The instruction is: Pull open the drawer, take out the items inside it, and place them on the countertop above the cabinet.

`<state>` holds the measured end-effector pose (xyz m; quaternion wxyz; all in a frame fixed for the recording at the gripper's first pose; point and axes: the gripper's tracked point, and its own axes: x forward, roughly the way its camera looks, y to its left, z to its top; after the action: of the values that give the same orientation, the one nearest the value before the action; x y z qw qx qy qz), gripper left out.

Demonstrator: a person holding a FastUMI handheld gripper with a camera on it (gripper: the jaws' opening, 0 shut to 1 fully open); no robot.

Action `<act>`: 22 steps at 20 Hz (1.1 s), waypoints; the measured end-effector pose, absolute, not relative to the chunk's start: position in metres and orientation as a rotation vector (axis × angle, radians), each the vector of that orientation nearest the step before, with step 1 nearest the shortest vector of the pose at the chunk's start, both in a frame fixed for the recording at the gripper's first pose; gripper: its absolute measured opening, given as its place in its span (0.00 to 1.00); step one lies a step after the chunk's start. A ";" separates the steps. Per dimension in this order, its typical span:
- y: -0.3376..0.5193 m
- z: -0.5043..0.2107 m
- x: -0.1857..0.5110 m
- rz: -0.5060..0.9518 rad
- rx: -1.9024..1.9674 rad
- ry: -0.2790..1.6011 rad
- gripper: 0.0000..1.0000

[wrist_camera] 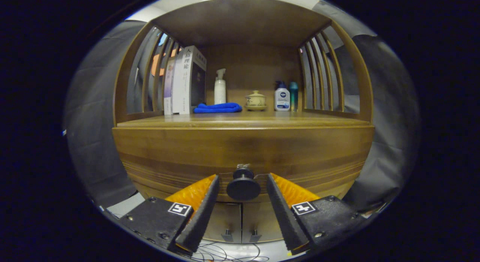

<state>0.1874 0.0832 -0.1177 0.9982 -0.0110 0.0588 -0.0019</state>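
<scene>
The wooden cabinet's drawer front (243, 149) is closed, so whatever is inside stays hidden. A dark round knob (243, 187) sticks out of it at the lower middle. My gripper (242, 176) is open, its two fingers standing on either side of the knob with a small gap on each side. The left finger (202, 209) and right finger (281, 209) do not touch the knob. Above the drawer runs the wooden countertop (243, 122).
At the back of the countertop stand books (185, 82), a folded blue cloth (217, 108), a white pump bottle (220, 87), a lidded bowl (255, 100), a white lotion bottle (282, 98) and a teal bottle (293, 95). Slatted side rails flank it. Two lower cabinet doors (242, 224) and floor cables (225, 252) lie below.
</scene>
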 end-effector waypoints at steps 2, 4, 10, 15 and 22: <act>0.084 -0.115 0.188 -0.009 -0.014 0.119 0.77; 0.085 -0.118 0.189 -0.013 -0.007 0.119 0.72; 0.091 -0.117 0.188 -0.038 0.001 0.118 0.58; 0.089 -0.116 0.189 -0.066 0.013 0.121 0.46; 0.091 -0.117 0.190 -0.061 -0.008 0.133 0.39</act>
<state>0.1905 0.0911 -0.1169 0.9973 -0.0040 0.0664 -0.0305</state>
